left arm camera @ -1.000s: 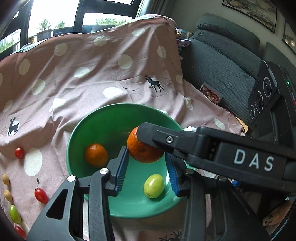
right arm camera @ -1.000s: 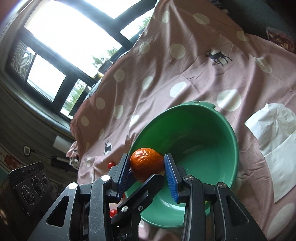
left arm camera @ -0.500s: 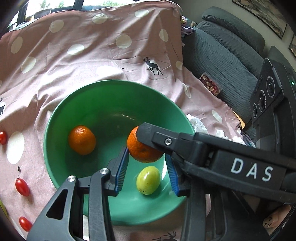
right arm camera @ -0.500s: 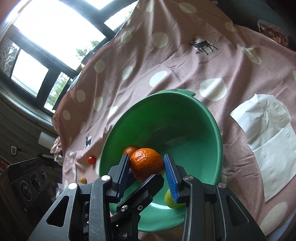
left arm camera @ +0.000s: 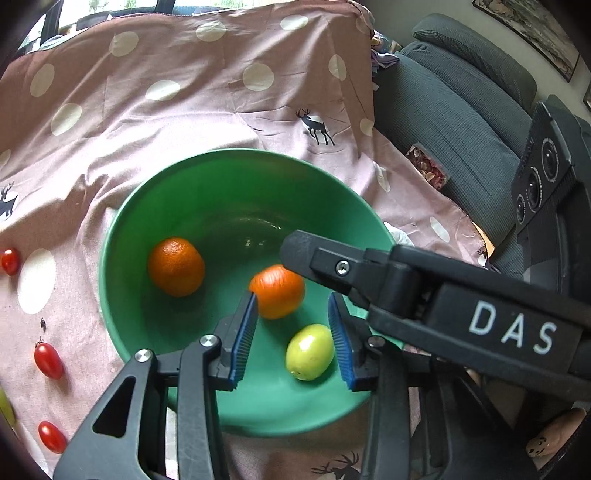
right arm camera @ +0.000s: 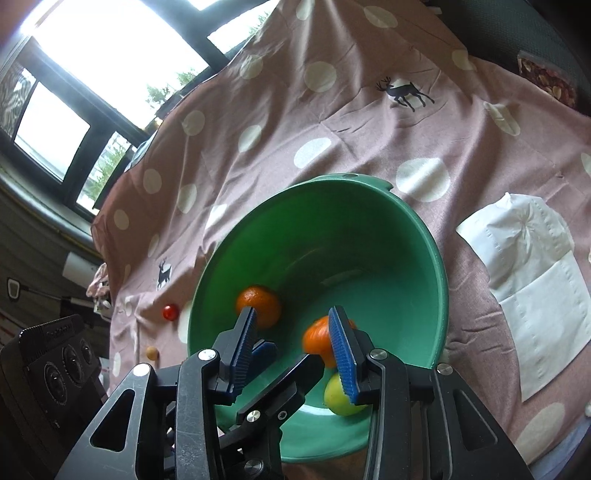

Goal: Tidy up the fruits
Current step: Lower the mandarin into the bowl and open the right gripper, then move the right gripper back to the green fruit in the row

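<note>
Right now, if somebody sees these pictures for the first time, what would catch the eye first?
The green bowl in the middle of the pink spotted cloth, holding two oranges, one at its left and one nearer the centre, plus a green fruit in front. Next, the right tongs over the bowl, jaws just opened, empty. Red tomatoes lie left of the bowl.

A pink cloth [left arm camera: 207,122] with pale dots and small dark deer covers the desk and rises over something tall at the back. Behind it, a dark-framed window [right arm camera: 77,107] lets in bright daylight, with green trees outside. To the right stands a dark grey upholstered sofa [left arm camera: 454,107] with thick cushions. A framed picture [left arm camera: 532,29] hangs on the light wall above it. Below the window the wall is grey-green [right arm camera: 26,236].
</note>
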Demonstrator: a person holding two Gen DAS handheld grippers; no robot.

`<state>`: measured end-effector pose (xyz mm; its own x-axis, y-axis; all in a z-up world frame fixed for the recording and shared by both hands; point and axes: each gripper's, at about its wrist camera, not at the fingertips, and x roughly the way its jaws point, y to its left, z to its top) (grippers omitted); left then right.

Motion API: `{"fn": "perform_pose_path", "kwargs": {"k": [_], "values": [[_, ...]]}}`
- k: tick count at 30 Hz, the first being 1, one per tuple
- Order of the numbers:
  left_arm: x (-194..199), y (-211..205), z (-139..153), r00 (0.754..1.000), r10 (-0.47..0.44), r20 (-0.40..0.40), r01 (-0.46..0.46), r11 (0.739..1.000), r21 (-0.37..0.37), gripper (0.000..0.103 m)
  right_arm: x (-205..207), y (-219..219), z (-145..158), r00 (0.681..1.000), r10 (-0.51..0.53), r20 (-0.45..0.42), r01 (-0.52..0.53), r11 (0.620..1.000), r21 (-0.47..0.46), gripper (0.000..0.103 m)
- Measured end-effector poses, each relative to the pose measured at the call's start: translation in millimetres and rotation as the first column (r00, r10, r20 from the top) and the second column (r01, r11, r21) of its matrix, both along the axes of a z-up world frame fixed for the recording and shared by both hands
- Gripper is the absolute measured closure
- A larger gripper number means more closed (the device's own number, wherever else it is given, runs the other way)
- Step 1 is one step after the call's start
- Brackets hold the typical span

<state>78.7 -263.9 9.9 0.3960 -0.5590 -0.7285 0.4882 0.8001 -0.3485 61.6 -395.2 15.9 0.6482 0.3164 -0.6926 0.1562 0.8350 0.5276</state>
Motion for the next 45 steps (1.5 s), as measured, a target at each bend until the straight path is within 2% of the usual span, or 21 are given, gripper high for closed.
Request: {"fn": "perform_pose_path", "kwargs": {"k": [2, 4, 10, 12, 16, 19, 23, 26, 30, 34, 37, 40, 45], "values": [[-2.4, 9.7, 6.4, 1.000, 0.018, 0.015, -0.018, 1.000, -0.006, 0.063, -2.4, 0.9, 5.6, 0.999, -0.014, 0.028, 0.015, 1.000, -0.015, 0.048], [-5.0, 22.9, 13.3, 0.999, 0.043, 0.030, -0.043, 0.999, -0.012, 0.061, -5.2, 2.8, 12.0, 0.998, -0.017, 0.063, 0.019, 0.999, -0.027, 0.046], [-17.3, 72.9, 34.5, 0.985, 0.150, 0.085, -0.149, 0.989, -0.018, 0.043, -6.8, 18.4, 26.8, 0.991, 0.000, 0.137, 0.009, 0.998, -0.063, 0.044], [-21.3, 92.7, 39.9, 0.976, 0.195, 0.097, -0.194, 0.981, -0.017, 0.040, -6.6, 26.0, 30.5, 0.988, 0.006, 0.156, 0.007, 0.997, -0.082, 0.027], [-30.4, 132.5, 46.1, 0.949, 0.282, 0.138, -0.287, 0.958, 0.017, 0.038, -6.4, 43.4, 37.7, 0.978, 0.056, 0.201, -0.039, 0.995, -0.090, 0.024], [-34.2, 164.7, 45.8, 0.919, 0.361, 0.158, -0.373, 0.926, 0.053, 0.038, -6.1, 59.9, 43.2, 0.971, 0.085, 0.225, -0.060, 0.991, -0.117, 0.023], [-42.5, 207.1, 34.3, 0.858, 0.476, 0.192, -0.499, 0.861, 0.096, 0.036, -3.7, 85.5, 46.9, 0.957, 0.149, 0.248, -0.114, 0.982, -0.149, 0.022], [-42.6, 233.5, 18.9, 0.827, 0.536, 0.169, -0.558, 0.821, 0.123, 0.036, 1.9, 104.6, 42.8, 0.943, 0.215, 0.254, -0.179, 0.971, -0.158, 0.021], [-38.6, 258.0, 2.5, 0.794, 0.592, 0.140, -0.608, 0.778, 0.156, 0.036, 8.3, 128.2, 32.9, 0.941, 0.256, 0.220, -0.220, 0.960, -0.175, 0.021], [-36.9, 274.3, -9.2, 0.787, 0.612, 0.078, -0.616, 0.775, 0.142, 0.036, 10.9, 148.8, 26.9, 0.936, 0.290, 0.200, -0.247, 0.945, -0.214, 0.021], [-34.3, 278.1, -13.9, 0.779, 0.625, 0.052, -0.624, 0.764, 0.163, 0.036, 13.9, 161.5, 21.2, 0.929, 0.322, 0.184, -0.280, 0.934, -0.220, 0.021], [-35.8, 279.7, -13.9, 0.776, 0.628, 0.059, -0.628, 0.761, 0.164, 0.036, 16.9, 171.5, 13.7, 0.922, 0.351, 0.161, -0.319, 0.927, -0.198, 0.021], [-34.6, 282.2, -16.6, 0.782, 0.622, 0.030, -0.619, 0.771, 0.146, 0.038, 24.6, 186.4, 1.9, 0.903, 0.413, 0.116, -0.400, 0.908, -0.122, 0.021]]}}
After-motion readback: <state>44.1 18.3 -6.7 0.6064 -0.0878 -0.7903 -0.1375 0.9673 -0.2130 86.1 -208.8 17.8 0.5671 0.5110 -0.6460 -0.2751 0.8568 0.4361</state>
